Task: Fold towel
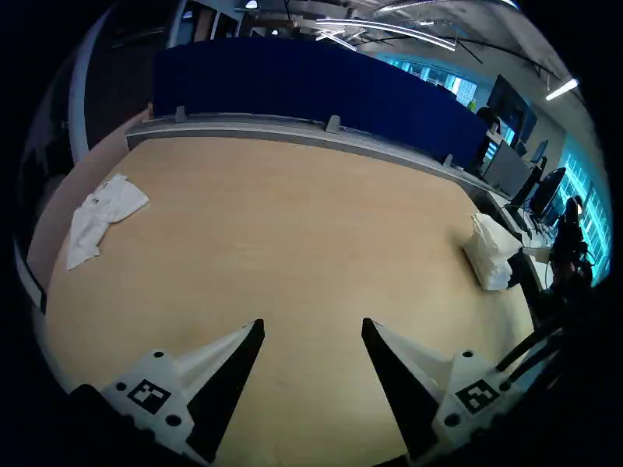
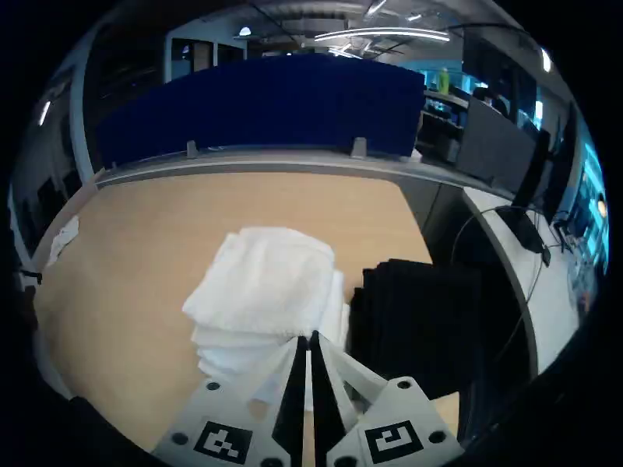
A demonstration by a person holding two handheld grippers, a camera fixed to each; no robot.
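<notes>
I'm holding my left gripper (image 1: 311, 327) wide above the table (image 1: 311, 218); my right gripper (image 2: 310, 338) is sitting closed at the edge of the folded towels (image 2: 265, 288), pinch unclear.

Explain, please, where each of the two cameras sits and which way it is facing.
Left gripper view: rides on the left claw, facing across the table toward the blue partition; its own two fingers stand apart at the bottom.
Right gripper view: rides on the right claw, looking over the folded towel stack beside a black pile; its fingers are together at the stack's near edge.
Shared: table, blue partition, folded towel stack, and a crumpled towel at the far left.
</notes>
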